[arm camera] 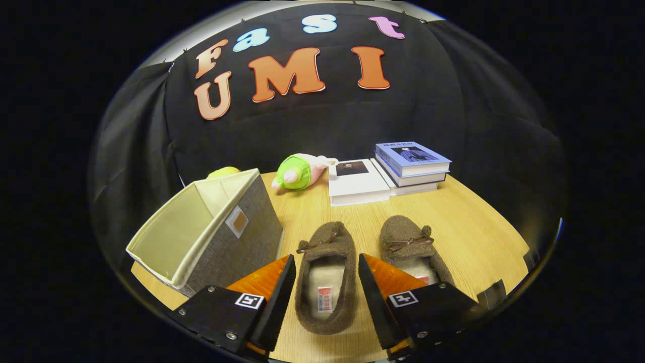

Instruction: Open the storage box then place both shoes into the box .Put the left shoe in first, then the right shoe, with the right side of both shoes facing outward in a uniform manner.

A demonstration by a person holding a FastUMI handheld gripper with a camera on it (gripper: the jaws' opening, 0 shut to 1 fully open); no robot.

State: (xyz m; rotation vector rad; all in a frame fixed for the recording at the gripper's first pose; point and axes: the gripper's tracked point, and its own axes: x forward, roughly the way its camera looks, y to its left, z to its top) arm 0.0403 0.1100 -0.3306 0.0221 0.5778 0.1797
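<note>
Two brown fuzzy slippers lie side by side on the wooden table (468, 227), toes pointing away from me. The left shoe (325, 275) sits between my fingers, which flank it without pressing on it. The right shoe (410, 247) lies just right of it, its heel hidden behind my right finger. My gripper (325, 282) is open, held above the left shoe. A grey fabric storage box (211, 234) with a cream lining stands open-topped to the left of the shoes, beside my left finger.
Beyond the shoes lie a green and pink plush toy (300, 171), a white book (357, 182) and a stack of books (410, 166). A yellow object (223, 172) peeks out behind the box. The table's edge curves round on the right.
</note>
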